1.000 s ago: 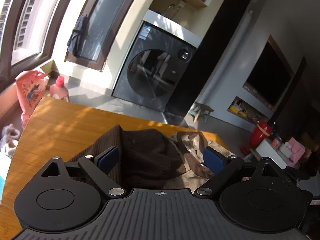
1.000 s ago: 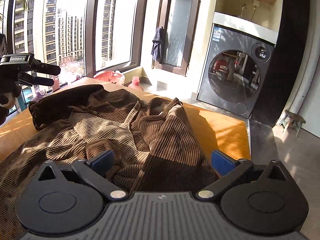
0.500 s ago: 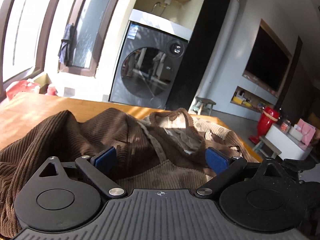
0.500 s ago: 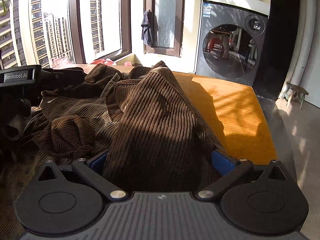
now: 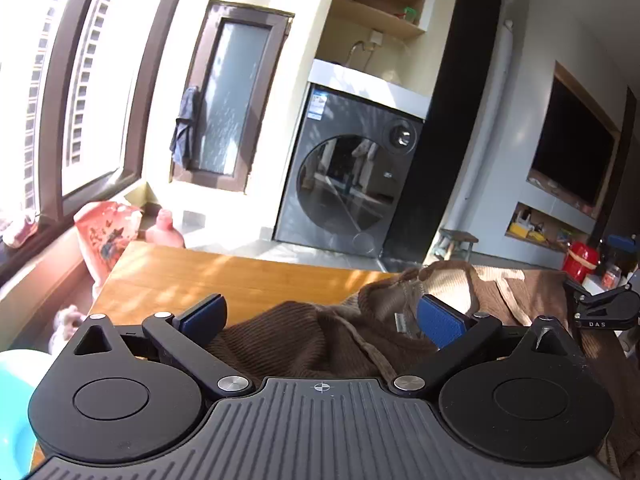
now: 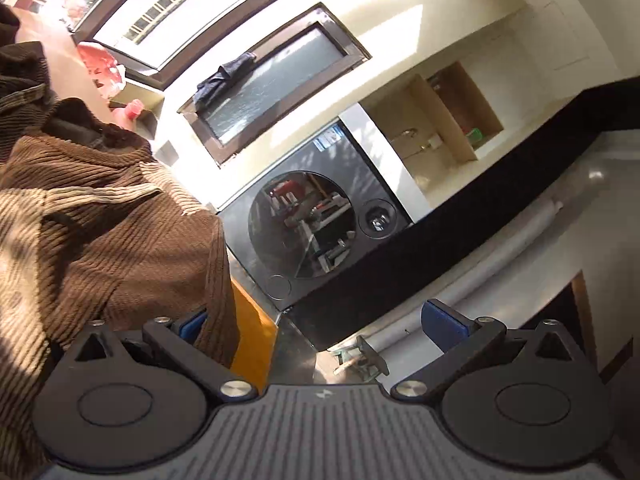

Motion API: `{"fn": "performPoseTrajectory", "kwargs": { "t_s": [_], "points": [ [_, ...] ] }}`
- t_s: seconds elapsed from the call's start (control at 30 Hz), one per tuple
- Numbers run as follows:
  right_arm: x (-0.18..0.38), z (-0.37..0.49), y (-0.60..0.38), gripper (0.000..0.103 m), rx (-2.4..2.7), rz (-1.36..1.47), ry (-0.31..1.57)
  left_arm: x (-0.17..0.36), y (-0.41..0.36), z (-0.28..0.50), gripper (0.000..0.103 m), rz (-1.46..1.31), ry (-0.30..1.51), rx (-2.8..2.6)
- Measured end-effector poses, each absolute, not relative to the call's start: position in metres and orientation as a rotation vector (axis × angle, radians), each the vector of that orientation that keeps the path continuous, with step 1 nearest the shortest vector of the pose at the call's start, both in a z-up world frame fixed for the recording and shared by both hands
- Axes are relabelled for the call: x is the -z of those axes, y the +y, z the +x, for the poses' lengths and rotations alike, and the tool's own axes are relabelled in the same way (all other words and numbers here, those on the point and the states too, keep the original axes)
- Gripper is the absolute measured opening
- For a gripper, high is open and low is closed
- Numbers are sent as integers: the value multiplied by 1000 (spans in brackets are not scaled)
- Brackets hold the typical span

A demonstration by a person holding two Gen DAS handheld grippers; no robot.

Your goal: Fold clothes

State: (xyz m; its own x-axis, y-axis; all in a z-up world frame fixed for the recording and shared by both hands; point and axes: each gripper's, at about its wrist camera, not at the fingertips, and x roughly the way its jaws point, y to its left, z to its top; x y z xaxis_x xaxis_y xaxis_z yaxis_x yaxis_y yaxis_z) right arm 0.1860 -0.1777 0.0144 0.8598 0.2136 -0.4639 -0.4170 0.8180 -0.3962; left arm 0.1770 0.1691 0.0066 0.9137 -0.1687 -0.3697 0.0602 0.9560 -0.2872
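**Both grippers wide open over a brown corduroy heap**

Left wrist view first: at the far left edge a pink bag [image 5: 106,236] and a pink bottle [image 5: 165,230] sit beyond the wooden surface [image 5: 224,280], sunlit across the middle of the frame. The left gripper [image 5: 320,316] is spread wide, blue pads [image 5: 202,316] well apart, and the brown corduroy garment [image 5: 320,344] lies bunched between them, spilling toward the lower right. Upper centre, the washing machine [image 5: 352,188] stands against the wall. At the right edge the other gripper's black body pokes in over the fabric.

Right wrist view, tilted hard: the garment [image 6: 100,232] fills the left half, draping over the left-hand pad. The right gripper [image 6: 316,326] is wide too; its right-hand pad stands bare. An orange strip of the surface [image 6: 252,340] shows at lower centre, the washing machine [image 6: 316,224] above it.
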Motion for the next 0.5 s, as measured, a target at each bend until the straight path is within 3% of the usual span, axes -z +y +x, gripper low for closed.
{"fn": "performPoseTrajectory", "kwargs": {
  "t_s": [0.23,0.3,0.5],
  "points": [
    [-49,229,-219,101,-240,-321,425,7,192,194,103,-485,577,312],
    [-54,233,-232,95,-307,-199,487,20,196,199,103,-580,641,388],
    [-35,220,-262,80,-289,-198,615,38,197,208,103,-656,691,422]
  ]
}}
